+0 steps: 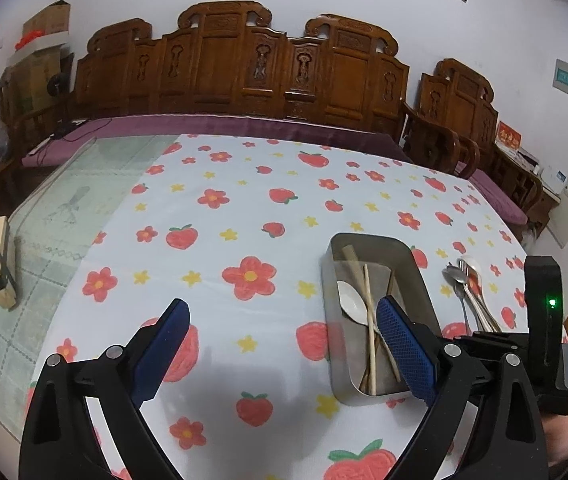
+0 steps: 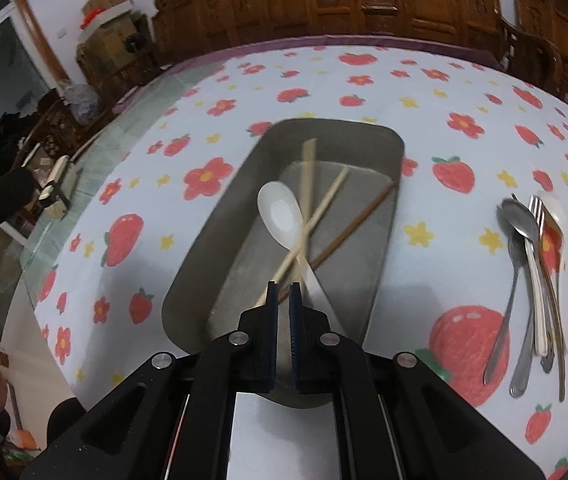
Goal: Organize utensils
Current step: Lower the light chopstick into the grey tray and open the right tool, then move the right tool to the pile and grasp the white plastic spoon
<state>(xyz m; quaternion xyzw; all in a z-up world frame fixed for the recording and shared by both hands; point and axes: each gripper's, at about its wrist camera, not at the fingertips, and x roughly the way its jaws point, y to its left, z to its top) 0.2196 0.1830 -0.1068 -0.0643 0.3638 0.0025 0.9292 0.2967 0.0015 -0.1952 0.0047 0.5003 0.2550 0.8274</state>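
Mid-sort, by the look of it: metal tray (image 2: 380, 216) already holding chopsticks (image 2: 326, 196) and a white spoon (image 2: 280, 210); a cluster of spoons and a fork (image 2: 532, 280) waiting on the tabletop (image 2: 212, 64) to the tray's right. Left gripper (image 1: 284, 344) spread wide, empty, just left of the tray. Right gripper (image 2: 283, 292) closed on nothing visible (poised over the tray's near end). Next, likely: swing right, open, take one utensil by its handle.
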